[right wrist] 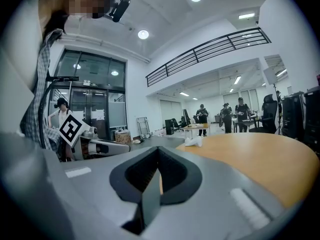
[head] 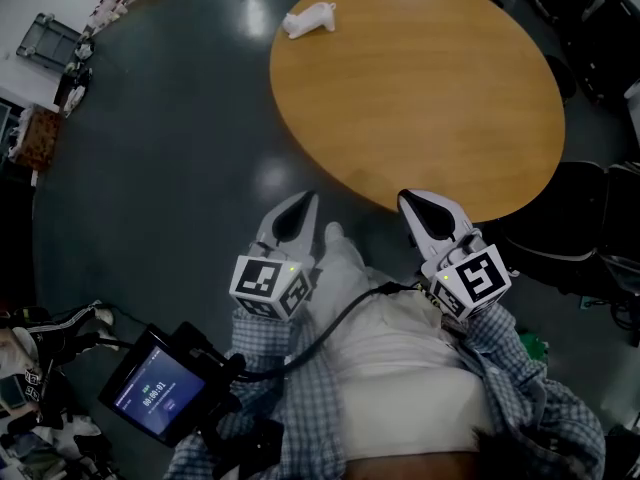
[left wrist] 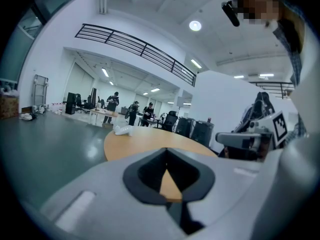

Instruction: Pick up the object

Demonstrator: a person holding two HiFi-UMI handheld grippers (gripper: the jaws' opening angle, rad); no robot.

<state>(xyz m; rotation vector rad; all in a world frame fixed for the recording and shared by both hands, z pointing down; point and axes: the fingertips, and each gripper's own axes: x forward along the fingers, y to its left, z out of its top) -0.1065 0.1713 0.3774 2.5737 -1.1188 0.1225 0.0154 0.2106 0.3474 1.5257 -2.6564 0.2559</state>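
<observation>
A small white object (head: pixel 309 19) lies on the far left part of the round wooden table (head: pixel 420 88). It shows as a small white shape (left wrist: pixel 122 130) in the left gripper view and again as the white object (right wrist: pixel 194 141) in the right gripper view. My left gripper (head: pixel 298 208) is held near my body, short of the table's near edge, jaws shut and empty. My right gripper (head: pixel 425 206) sits beside it at the table's near edge, also shut with nothing between its jaws. Both are far from the object.
Dark chairs (head: pixel 590 28) stand at the table's right. A screen device (head: pixel 160 393) hangs at my lower left. Clutter and boxes (head: pixel 45 88) line the far left floor. Several people (left wrist: pixel 132 113) stand at desks in the distance.
</observation>
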